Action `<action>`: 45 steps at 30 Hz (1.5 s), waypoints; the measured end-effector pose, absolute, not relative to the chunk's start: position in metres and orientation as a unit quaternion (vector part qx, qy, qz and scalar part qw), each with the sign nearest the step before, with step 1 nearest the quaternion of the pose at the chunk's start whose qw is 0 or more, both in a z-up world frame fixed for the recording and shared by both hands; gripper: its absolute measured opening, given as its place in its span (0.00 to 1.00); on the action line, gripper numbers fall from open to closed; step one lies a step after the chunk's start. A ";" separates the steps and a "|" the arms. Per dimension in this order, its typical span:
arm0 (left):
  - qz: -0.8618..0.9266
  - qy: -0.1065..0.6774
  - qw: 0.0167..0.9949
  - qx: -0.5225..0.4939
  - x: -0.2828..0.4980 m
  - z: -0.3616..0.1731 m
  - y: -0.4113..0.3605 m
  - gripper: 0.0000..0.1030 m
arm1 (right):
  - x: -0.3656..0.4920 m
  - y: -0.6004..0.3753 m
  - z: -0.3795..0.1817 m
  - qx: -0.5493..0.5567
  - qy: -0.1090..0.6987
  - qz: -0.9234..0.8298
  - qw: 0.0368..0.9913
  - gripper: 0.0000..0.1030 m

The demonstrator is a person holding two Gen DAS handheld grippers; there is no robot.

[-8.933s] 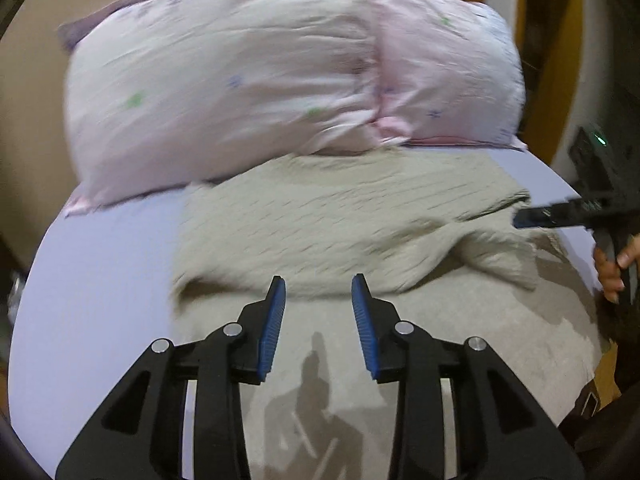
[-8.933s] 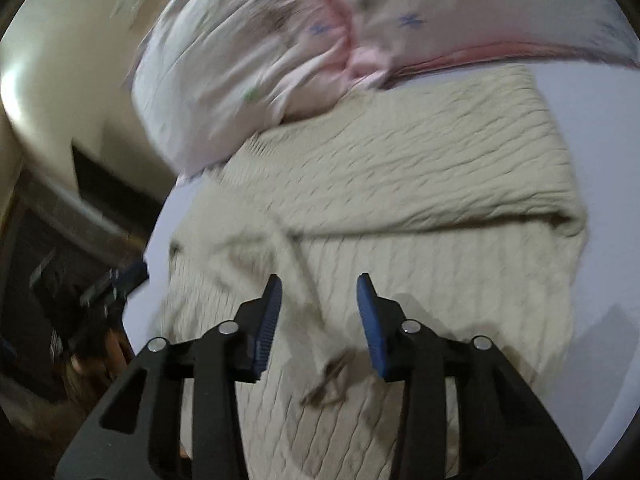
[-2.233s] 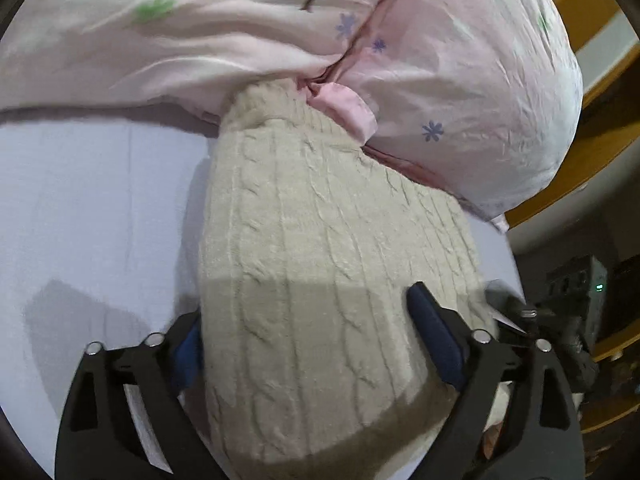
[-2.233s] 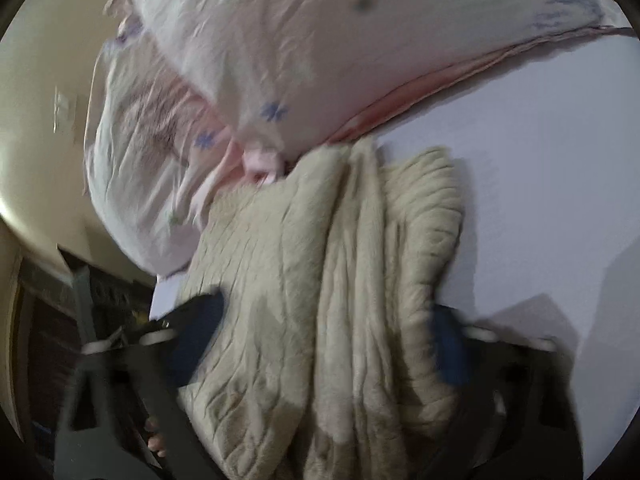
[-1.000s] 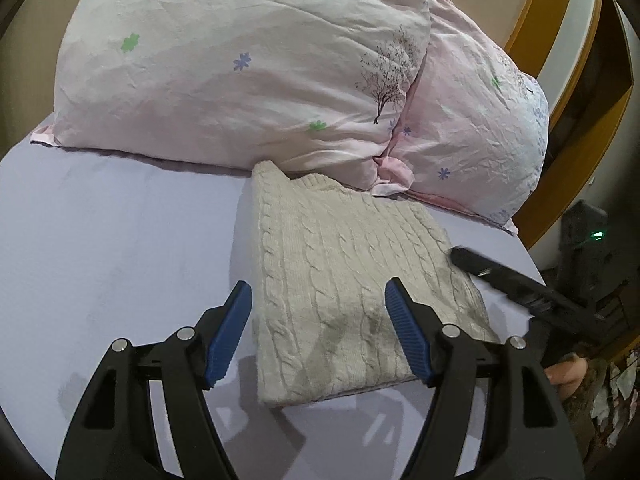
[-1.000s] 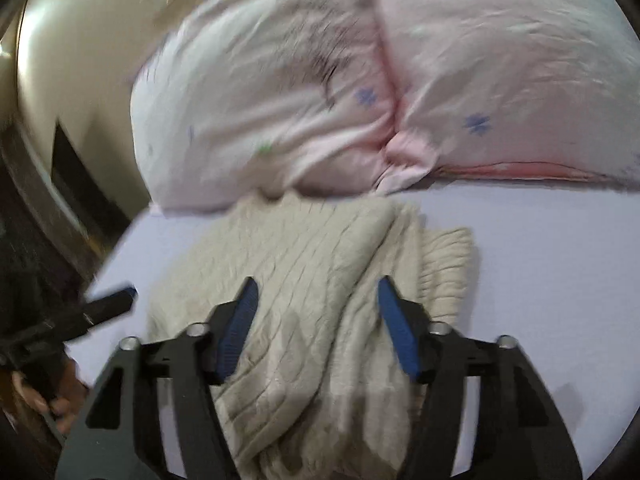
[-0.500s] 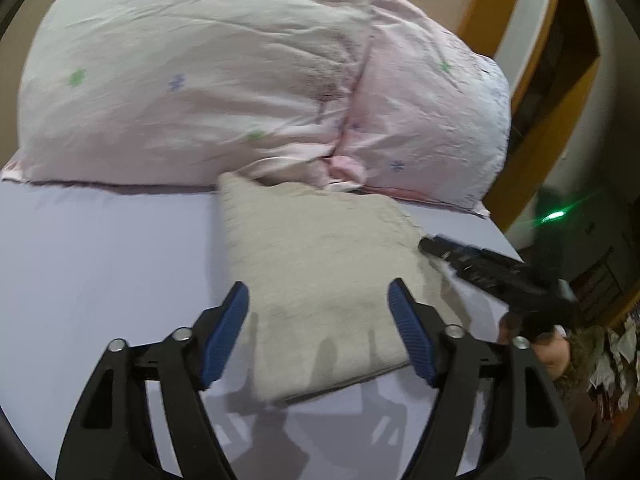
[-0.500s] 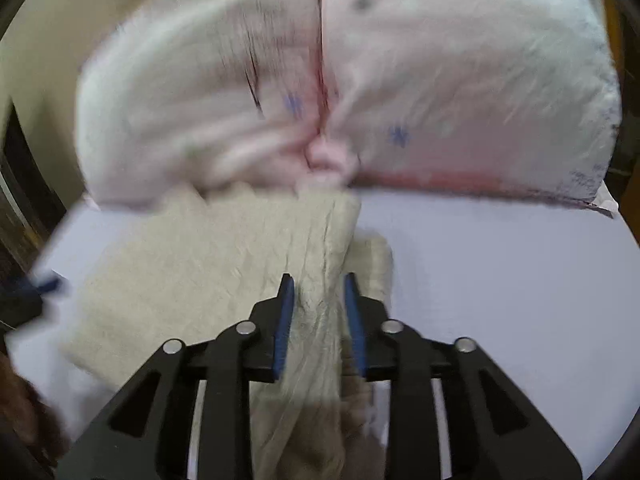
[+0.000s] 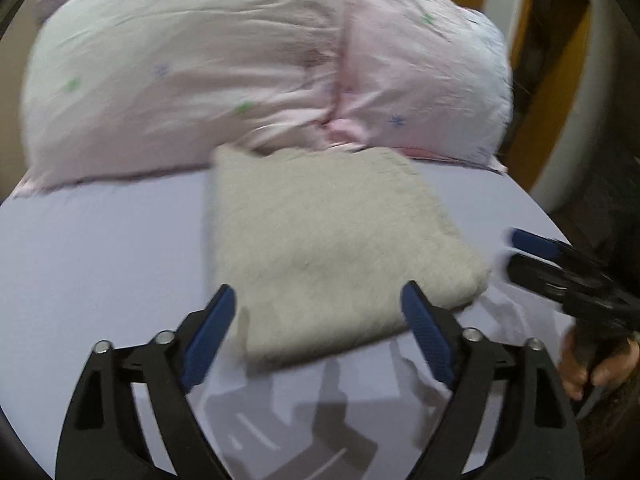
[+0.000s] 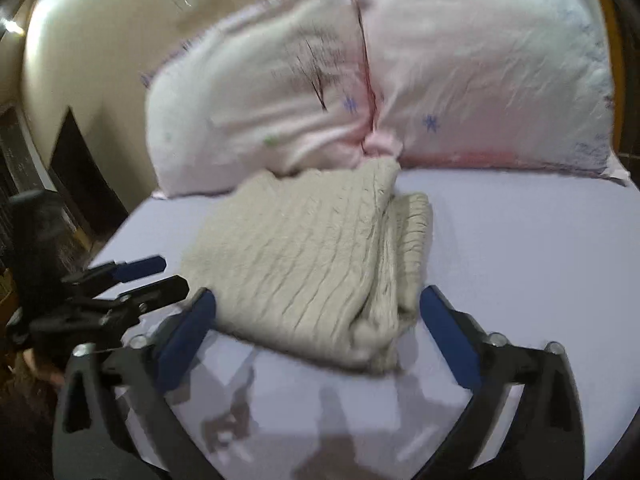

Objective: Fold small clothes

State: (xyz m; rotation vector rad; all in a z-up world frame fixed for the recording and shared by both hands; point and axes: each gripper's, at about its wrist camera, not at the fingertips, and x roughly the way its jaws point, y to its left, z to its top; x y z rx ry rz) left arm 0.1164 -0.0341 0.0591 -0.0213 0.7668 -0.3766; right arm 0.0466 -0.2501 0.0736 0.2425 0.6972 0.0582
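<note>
A beige cable-knit sweater [image 9: 320, 248] lies folded into a thick square on the lilac bed sheet [image 9: 100, 264], its far edge against the pillows. It also shows in the right wrist view [image 10: 320, 256], with its stacked fold edges on the right side. My left gripper [image 9: 320, 328] is open and empty, just short of the sweater's near edge. My right gripper [image 10: 316, 332] is open and empty, its fingers wide on both sides of the sweater's near corner. Each gripper shows in the other's view: the right one [image 9: 560, 264] and the left one [image 10: 128, 276].
Two pale pink flowered pillows [image 9: 200, 80] [image 9: 424, 92] lean at the head of the bed behind the sweater. A wooden frame [image 9: 560, 100] stands to the right. A cream wall [image 10: 100, 60] and dark furniture [image 10: 24, 220] lie beyond the bed's left edge.
My right gripper has opened wide from nearly shut and pulled back from the sweater. My left gripper stays open and has drawn back a little. The sweater lies still.
</note>
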 end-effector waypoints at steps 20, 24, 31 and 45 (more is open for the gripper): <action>-0.086 0.448 0.888 0.053 0.116 0.004 -0.041 0.99 | 0.069 -0.208 0.016 0.022 0.483 -0.097 0.870 0.98; -0.082 0.448 0.889 0.051 0.116 0.003 -0.039 0.99 | 0.069 -0.208 0.016 0.022 0.483 -0.097 0.870 0.98; -0.082 0.448 0.889 0.052 0.116 0.003 -0.039 0.99 | 0.069 -0.208 0.016 0.022 0.483 -0.097 0.870 0.98; -0.082 0.448 0.889 0.052 0.116 0.003 -0.039 0.99 | 0.069 -0.208 0.016 0.021 0.483 -0.097 0.870 0.98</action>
